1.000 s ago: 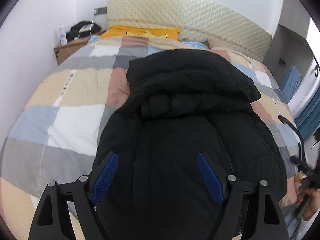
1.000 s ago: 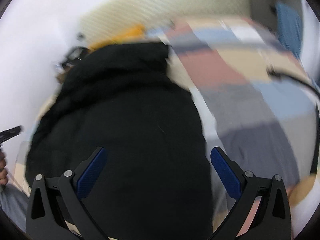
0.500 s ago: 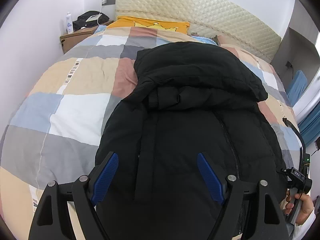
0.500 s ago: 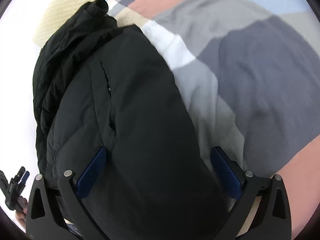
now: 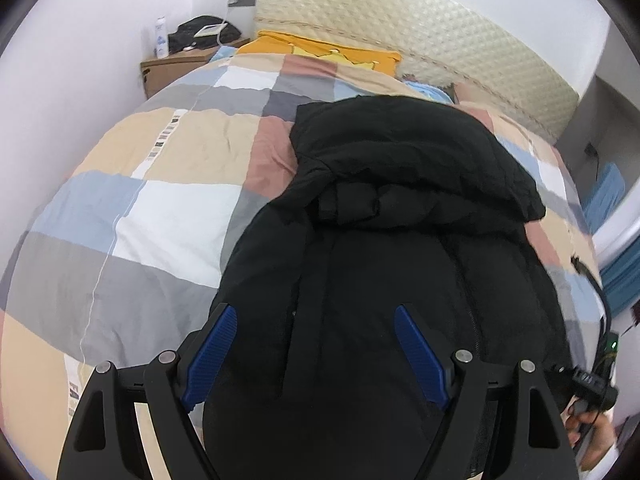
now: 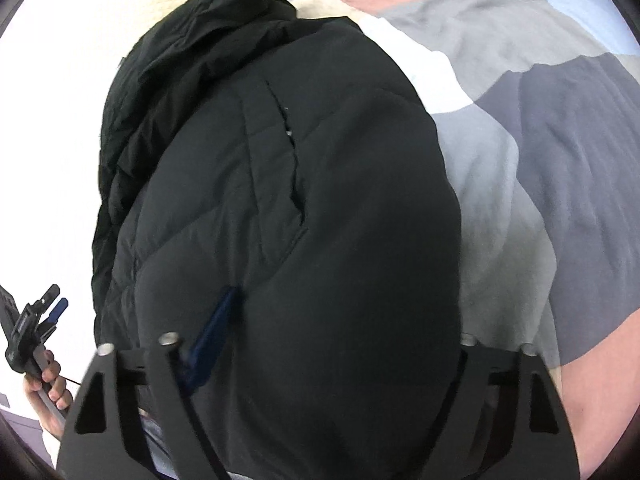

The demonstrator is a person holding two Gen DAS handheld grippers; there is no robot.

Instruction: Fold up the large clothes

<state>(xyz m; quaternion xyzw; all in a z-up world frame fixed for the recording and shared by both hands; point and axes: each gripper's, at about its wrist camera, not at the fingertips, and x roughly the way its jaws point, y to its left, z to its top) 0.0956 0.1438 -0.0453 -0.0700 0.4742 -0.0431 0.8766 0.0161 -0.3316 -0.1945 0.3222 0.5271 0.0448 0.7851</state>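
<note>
A black puffy jacket (image 5: 400, 240) lies front up on the bed, its hood (image 5: 400, 152) toward the headboard. My left gripper (image 5: 314, 314) hovers open over the jacket's lower left part, with nothing pinched between its blue pads. In the right wrist view, the jacket (image 6: 320, 160) bulges up between the jaws of my right gripper (image 6: 344, 312), which are closing. Its left pad (image 6: 216, 332) digs into a fold; its right finger is hidden under the fabric. Each wrist view shows the other gripper at its edge, held in a hand: the left gripper (image 6: 36, 320) and the right gripper (image 5: 588, 384).
A patchwork quilt (image 5: 160, 200) covers the bed around the jacket. A yellow pillow (image 5: 328, 50) lies against the padded headboard (image 5: 400, 32). A wooden nightstand (image 5: 176, 68) with a bottle and a bag stands at the far left. Blue curtains (image 5: 624, 276) hang at the right.
My right gripper dropped onto the jacket's near edge and its jaws narrowed, so the fabric now bulges between them. The left gripper rolled slightly and stayed open.
</note>
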